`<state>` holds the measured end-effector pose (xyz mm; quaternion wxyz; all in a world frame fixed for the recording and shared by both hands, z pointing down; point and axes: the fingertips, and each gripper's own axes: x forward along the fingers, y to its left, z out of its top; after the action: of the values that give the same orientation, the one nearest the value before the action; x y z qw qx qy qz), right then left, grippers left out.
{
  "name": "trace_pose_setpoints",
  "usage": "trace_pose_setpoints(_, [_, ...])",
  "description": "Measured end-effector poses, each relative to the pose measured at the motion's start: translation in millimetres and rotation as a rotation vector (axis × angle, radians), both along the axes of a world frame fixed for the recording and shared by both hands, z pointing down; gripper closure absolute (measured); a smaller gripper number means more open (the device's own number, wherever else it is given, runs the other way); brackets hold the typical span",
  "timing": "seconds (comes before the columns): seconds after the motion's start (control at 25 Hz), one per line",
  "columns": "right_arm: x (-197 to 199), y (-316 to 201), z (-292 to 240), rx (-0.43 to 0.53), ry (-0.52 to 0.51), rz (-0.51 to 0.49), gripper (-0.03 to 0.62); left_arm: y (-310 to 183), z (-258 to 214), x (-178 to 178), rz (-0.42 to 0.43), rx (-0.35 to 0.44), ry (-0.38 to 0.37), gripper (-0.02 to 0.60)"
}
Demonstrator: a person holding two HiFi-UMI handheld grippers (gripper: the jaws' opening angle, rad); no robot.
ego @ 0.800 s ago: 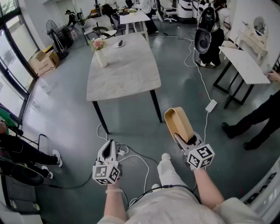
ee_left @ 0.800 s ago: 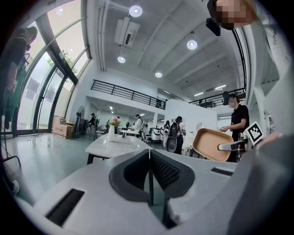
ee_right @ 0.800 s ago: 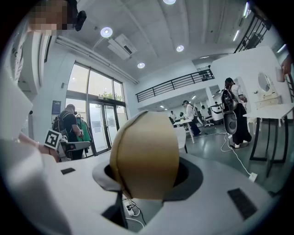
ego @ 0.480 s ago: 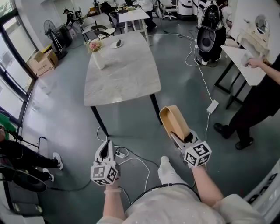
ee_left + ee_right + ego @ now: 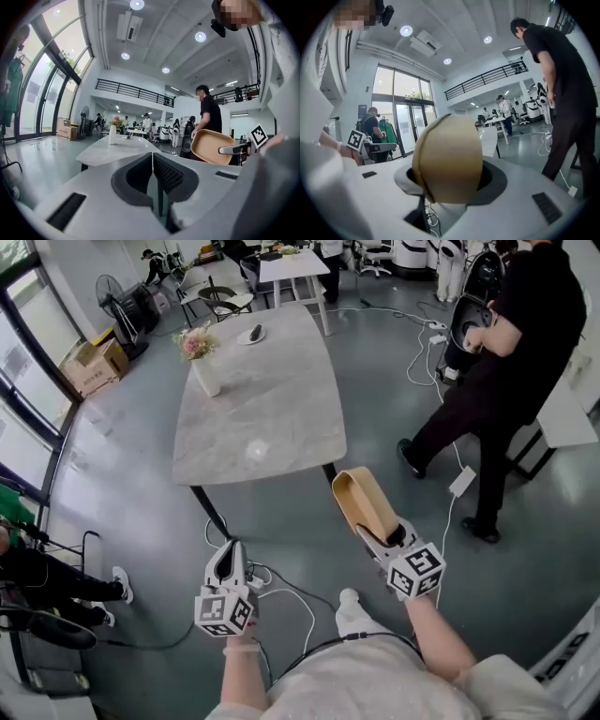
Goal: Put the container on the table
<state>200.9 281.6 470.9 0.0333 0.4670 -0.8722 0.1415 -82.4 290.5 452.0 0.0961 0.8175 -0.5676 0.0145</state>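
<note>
A tan oval container (image 5: 361,501) stands on edge in my right gripper (image 5: 386,535), whose jaws are shut on its rim. It hangs over the floor, just short of the near right corner of the grey marble table (image 5: 281,418). In the right gripper view the container (image 5: 447,157) fills the space between the jaws. My left gripper (image 5: 228,563) is held low at the left, shut and with nothing in it. The left gripper view shows its jaws meeting (image 5: 153,161), the table (image 5: 112,149) ahead and the container (image 5: 211,146) to the right.
A white vase of flowers (image 5: 202,367) and a small dish (image 5: 253,334) sit on the table's far end. A person in black (image 5: 506,362) stands to the right of the table. Cables and a power strip (image 5: 461,481) lie on the floor.
The person in black has walked in from the right edge to stand close to the table's right side. The table has come slightly nearer. The container stays gripped.
</note>
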Motion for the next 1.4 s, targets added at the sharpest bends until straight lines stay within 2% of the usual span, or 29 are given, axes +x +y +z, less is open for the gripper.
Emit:
trace_pose_setpoints(0.48, [34.3,-87.5,0.4,0.008,-0.034,-0.064,0.385,-78.8,-1.6,43.1,-0.047,0.013,0.019,0.571])
trace_pose_setpoints(0.88, [59.6,-125.1,-4.6,0.011,-0.051,-0.056,0.384,-121.6,-5.4,70.3,-0.032,0.026,0.019,0.571])
trace_pose_setpoints(1.4, [42.9,-156.8,2.8,-0.005,-0.061,-0.079,0.384,-155.8,-2.5,48.3,-0.060,0.027,0.022,0.571])
